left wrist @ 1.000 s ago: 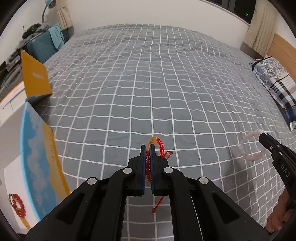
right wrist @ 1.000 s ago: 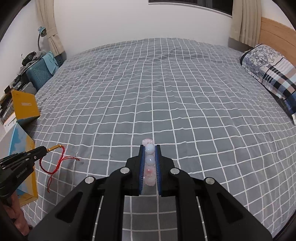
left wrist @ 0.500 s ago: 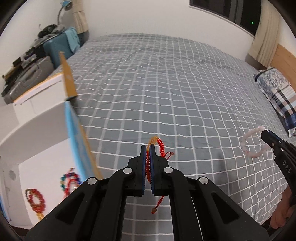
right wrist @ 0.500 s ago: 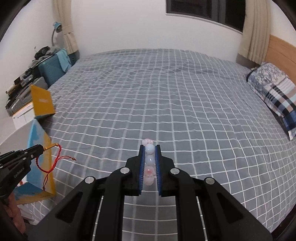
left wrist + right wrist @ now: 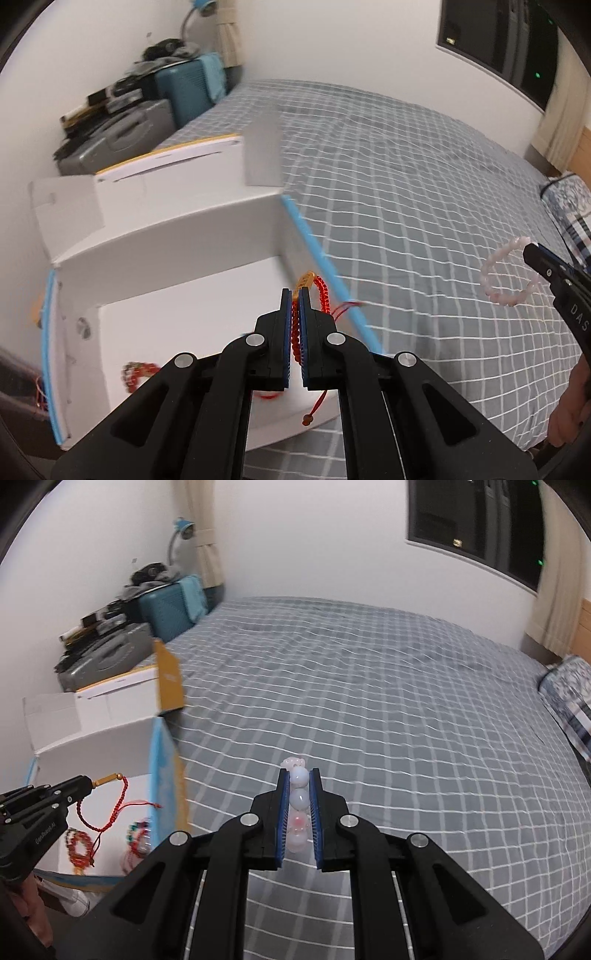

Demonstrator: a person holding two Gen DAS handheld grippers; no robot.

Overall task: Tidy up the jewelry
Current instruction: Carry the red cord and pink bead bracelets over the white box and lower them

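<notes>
My left gripper (image 5: 294,295) is shut on a red bead bracelet (image 5: 320,295) with a gold tube and dangling red cords. It hangs over the right part of an open white box (image 5: 177,236) with blue-edged flaps. Inside the box lie other bead bracelets (image 5: 138,373). My right gripper (image 5: 298,775) is shut on a pale pink bead bracelet (image 5: 298,799) above the grey checked bed (image 5: 388,716). In the left wrist view that pink bracelet (image 5: 508,271) hangs as a ring at the far right. The right wrist view shows the left gripper (image 5: 86,781) holding the red bracelet (image 5: 101,810) over the box.
A yellow box flap (image 5: 170,681) stands at the box's far side. Suitcases and clutter (image 5: 147,627) line the wall beyond. A patterned pillow (image 5: 569,694) lies at the bed's right end. A hand (image 5: 569,406) shows at the lower right.
Both grippers have swung left and risen, keeping their bracelets. The left one has come from over the bed to over the open white box, whose inside now fills the left of its view.
</notes>
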